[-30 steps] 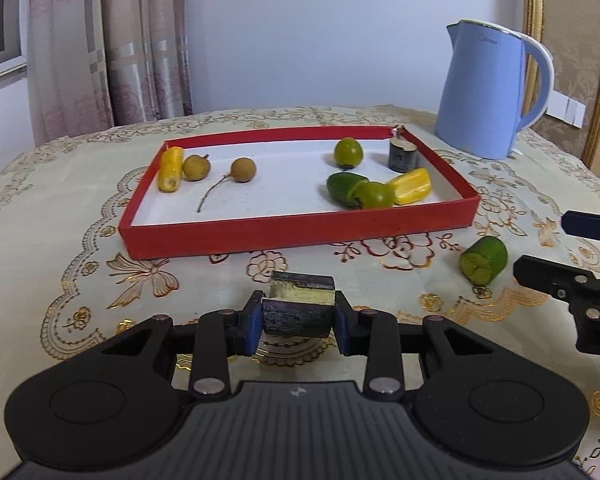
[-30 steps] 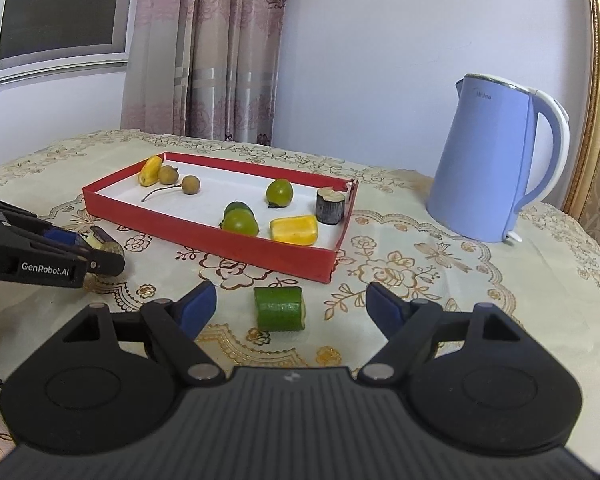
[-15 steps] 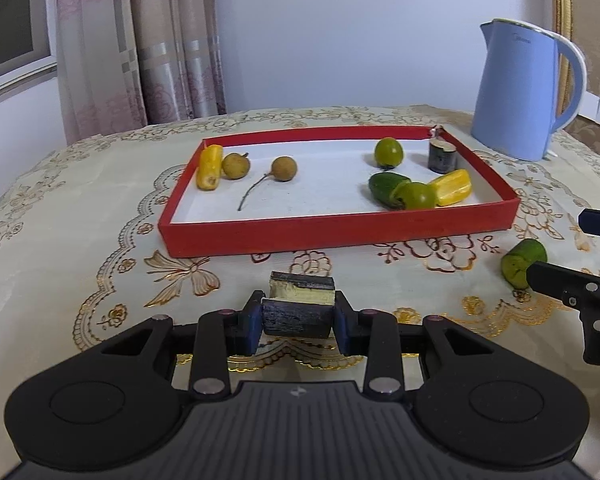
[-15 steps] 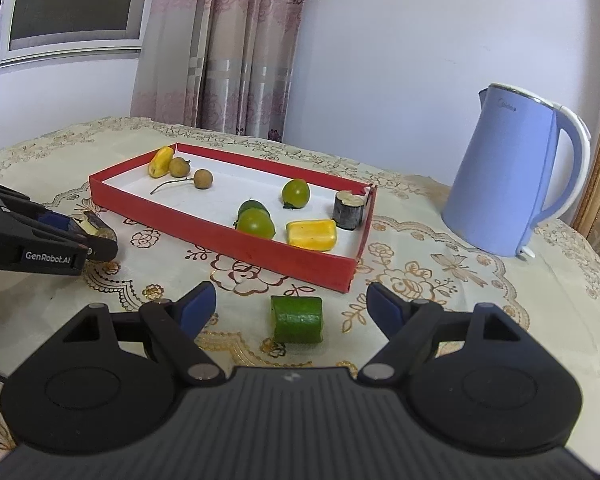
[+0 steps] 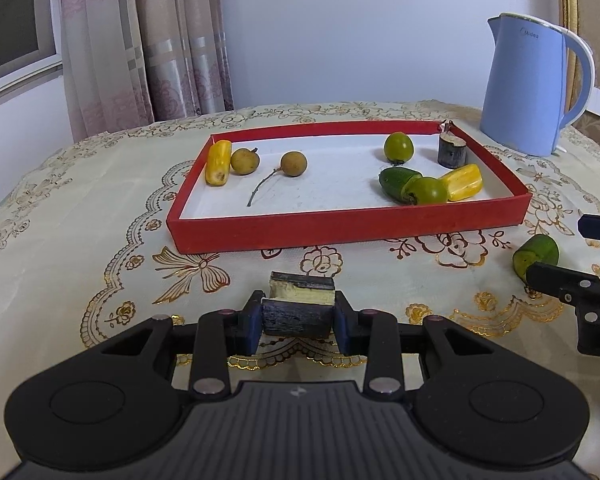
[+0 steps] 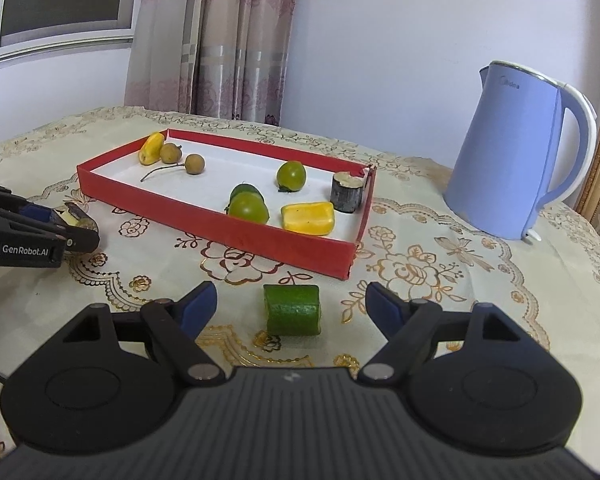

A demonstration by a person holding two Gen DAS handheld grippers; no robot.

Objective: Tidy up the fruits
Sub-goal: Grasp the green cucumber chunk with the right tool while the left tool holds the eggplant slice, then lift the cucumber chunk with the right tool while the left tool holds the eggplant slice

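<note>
Two pieces of fruit are not in the red tray [image 5: 340,228] yet. One is a dark chunk with a pale cut face [image 5: 300,308], and the left gripper [image 5: 298,326] has its blue pads pressed tight on both sides of it, in front of the tray's near wall. The other is a green chunk [image 6: 293,309] that lies on the tablecloth [image 6: 440,280] just in front of the tray's near corner. The right gripper [image 6: 290,308] has its jaws wide apart, one on each side of the green chunk, and they do not touch it. So the step in hand looks like carrying the dark chunk to the tray while the other hand gets ready to grab the green one. Next, the left hand likely needs to go up and over the red wall and put the chunk down on a white bare spot, maybe near the dark stump piece [image 5: 452,152] in the far right corner. The right jaws need to close gently on the green chunk. Inside the tray sit yellow, brown and green fruits. The table has a cream cloth with gold flowers. A blue kettle [image 6: 508,160] stands beside the tray, and pink curtains [image 6: 204,36] hang by a window behind.
</note>
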